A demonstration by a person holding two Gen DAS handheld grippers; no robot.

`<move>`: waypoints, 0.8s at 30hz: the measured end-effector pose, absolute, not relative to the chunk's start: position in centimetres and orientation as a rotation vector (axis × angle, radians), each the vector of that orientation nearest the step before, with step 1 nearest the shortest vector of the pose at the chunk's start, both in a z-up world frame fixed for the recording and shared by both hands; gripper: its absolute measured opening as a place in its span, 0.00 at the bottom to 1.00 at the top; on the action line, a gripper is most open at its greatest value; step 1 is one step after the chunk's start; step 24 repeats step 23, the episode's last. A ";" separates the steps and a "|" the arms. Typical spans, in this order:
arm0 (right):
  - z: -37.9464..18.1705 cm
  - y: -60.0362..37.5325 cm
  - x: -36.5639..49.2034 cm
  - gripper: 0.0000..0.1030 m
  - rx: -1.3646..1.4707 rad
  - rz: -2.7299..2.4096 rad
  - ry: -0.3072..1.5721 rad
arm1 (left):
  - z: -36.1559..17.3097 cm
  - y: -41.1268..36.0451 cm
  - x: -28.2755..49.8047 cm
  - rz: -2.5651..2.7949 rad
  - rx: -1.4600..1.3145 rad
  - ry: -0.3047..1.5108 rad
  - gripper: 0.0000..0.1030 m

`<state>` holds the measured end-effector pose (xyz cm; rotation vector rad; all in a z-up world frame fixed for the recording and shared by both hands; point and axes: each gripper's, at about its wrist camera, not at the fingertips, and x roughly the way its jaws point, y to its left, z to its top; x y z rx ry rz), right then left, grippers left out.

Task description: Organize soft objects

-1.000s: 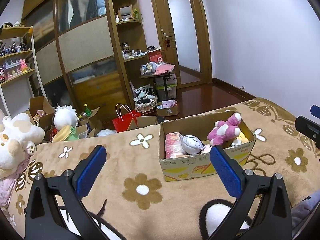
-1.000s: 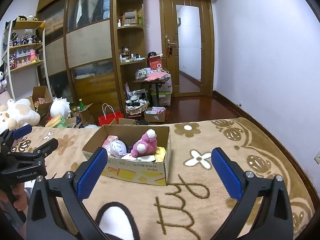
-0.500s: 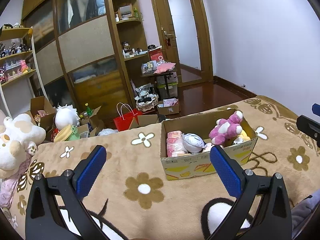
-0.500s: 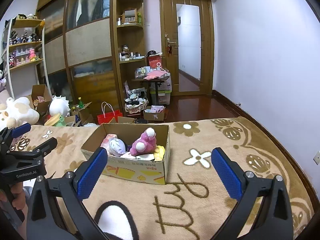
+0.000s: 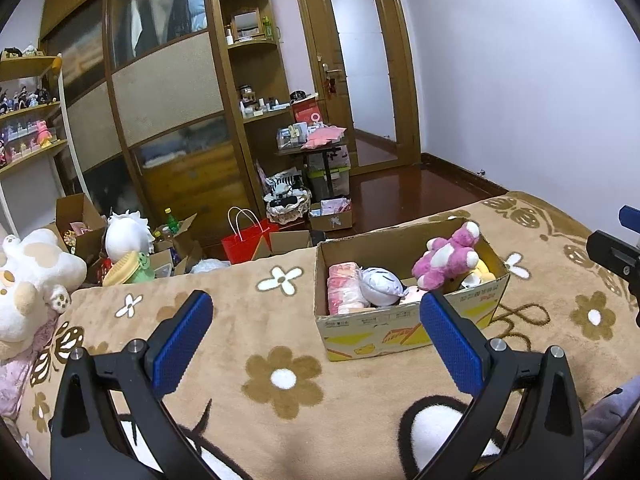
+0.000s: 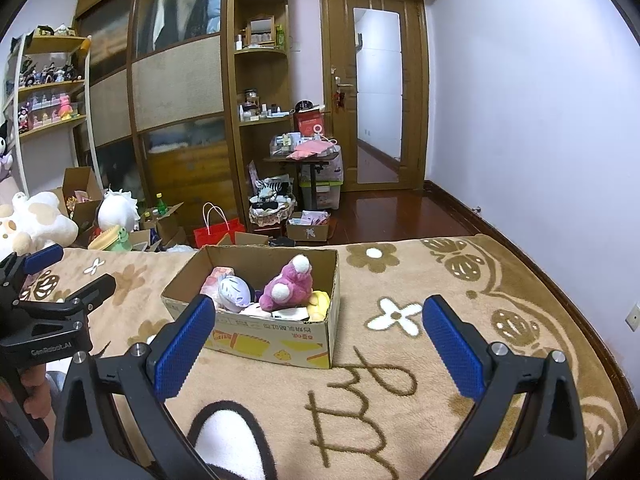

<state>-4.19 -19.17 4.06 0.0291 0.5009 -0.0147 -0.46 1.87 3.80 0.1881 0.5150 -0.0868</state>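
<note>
Plush toys sit heaped in a cardboard box [image 6: 256, 312] on the flower-patterned blanket [image 6: 440, 360] of the bed: a pink bear [image 6: 286, 286] on top, a round white-and-grey toy [image 6: 236, 290] beside it, a yellow one [image 6: 319, 304] wedged at the corner, and a pink bundle [image 5: 344, 286] at the far end. The pink bear rides above the rim, so a pinch on an ear or limb alone would probably stretch the fabric and let it slip back, or drag a neighbouring toy out over the edge.

The box itself looks light and rests on soft pile; a sideways push from either tool could slide or tip it instead of freeing anything.

The right hand-held gripper [image 6: 316, 344] hangs just in front of the box with its blue pads spread wide and nothing between them. The left hand-held gripper [image 5: 316, 344] is likewise fully spread and empty, aimed at the box from the other side. Both tools point toward the same small opening, so they risk knocking together if they reach in at once.

Farther out, a large white plush [image 5: 28, 280] lies at the bed's left edge, and more toys and open cartons crowd the floor by the wardrobe [image 5: 168, 112]. Anything dropped past the blanket's edge would land in that clutter and be awkward to recover.
</note>
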 end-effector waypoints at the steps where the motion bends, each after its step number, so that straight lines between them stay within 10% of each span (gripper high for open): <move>1: 4.1 -19.2 -4.2 1.00 0.030 -0.014 0.502 | 3.8 1.8 -0.4 -0.083 0.191 0.513 0.99; 24: 3.9 -19.5 -4.1 1.00 0.029 -0.013 0.509 | 3.6 1.6 -0.5 -0.076 0.196 0.518 0.99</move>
